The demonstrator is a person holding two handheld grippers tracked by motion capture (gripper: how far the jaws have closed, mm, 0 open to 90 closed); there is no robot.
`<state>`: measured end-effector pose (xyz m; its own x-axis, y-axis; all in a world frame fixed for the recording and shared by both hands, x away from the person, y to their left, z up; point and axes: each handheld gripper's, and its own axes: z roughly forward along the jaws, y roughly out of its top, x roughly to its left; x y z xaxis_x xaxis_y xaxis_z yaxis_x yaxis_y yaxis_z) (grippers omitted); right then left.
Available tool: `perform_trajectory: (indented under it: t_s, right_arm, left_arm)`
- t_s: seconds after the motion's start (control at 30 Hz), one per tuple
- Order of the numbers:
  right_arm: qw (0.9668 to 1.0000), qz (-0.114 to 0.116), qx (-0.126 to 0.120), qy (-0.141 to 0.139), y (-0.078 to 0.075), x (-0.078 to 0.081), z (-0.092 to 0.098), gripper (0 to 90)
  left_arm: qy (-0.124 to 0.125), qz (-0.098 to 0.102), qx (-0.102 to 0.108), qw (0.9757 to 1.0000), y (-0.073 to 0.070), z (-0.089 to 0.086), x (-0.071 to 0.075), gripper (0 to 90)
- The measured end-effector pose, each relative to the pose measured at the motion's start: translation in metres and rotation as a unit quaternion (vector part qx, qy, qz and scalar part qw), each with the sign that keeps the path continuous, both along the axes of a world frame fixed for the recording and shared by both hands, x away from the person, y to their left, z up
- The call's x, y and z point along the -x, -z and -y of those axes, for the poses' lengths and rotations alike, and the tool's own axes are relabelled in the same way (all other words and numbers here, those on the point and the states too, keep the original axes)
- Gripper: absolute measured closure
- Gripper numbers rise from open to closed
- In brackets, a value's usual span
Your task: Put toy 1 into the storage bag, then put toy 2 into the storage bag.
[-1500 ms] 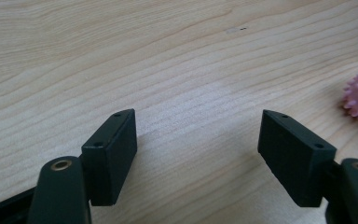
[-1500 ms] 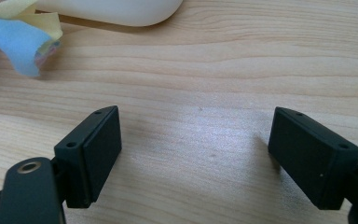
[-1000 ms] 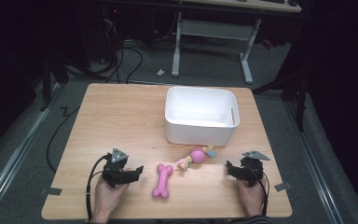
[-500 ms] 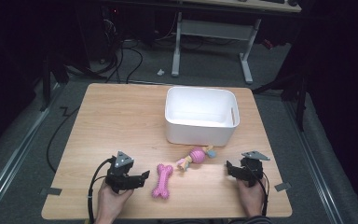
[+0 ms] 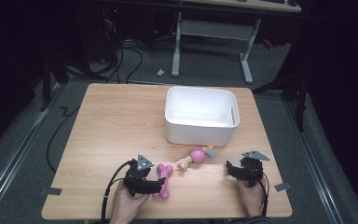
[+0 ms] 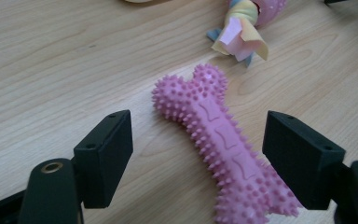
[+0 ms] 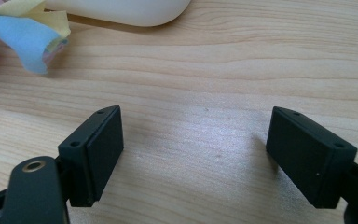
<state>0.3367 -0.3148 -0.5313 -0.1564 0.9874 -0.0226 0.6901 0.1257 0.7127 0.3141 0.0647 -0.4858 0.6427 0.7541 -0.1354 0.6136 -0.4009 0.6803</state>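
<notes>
In the high view, the wooden bench (image 5: 121, 121) carries a white plastic tub (image 5: 200, 116) toward its far side. Just in front of the tub lies a small pink ball toy with coloured cloth tails (image 5: 196, 156). Nearer the person, a pink spiky bone toy (image 5: 164, 179) lies flat on the bench, its near half hidden by the left gripper (image 5: 154, 185), which sits right against it. The right gripper (image 5: 229, 169) rests near the right front corner, well apart from both toys.

In the left gripper view, the bone toy (image 6: 223, 144) runs slantwise between the two black fingers (image 6: 105, 156), which stand wide apart and have just been opening. The toy's near end lies close against the right-hand finger; the left-hand finger is clear of it. The cloth tails of the ball toy (image 6: 240, 35) lie beyond the bone's far end.

In the right gripper view, the fingers (image 7: 93, 151) stand apart over bare wood with nothing between them. The tub's rounded base (image 7: 121, 11) and the blue and yellow cloth tails (image 7: 28, 32) show at the top.
</notes>
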Motion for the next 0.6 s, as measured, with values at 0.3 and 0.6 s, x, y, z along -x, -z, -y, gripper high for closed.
perform_trajectory:
  t_s: [0.3,0.6]
  right_arm:
    - [1.0,-0.001,0.0,-0.002,0.0,0.0,-0.001,19.1]
    - [1.0,-0.001,-0.001,-0.002,0.0,-0.001,-0.001,19.1]
  left_arm:
    - [0.0,-0.013,-0.027,0.9996,0.009,0.015,-0.002,23.3]
    - [-0.012,-0.024,-0.02,0.9994,0.011,0.018,-0.004,23.4]
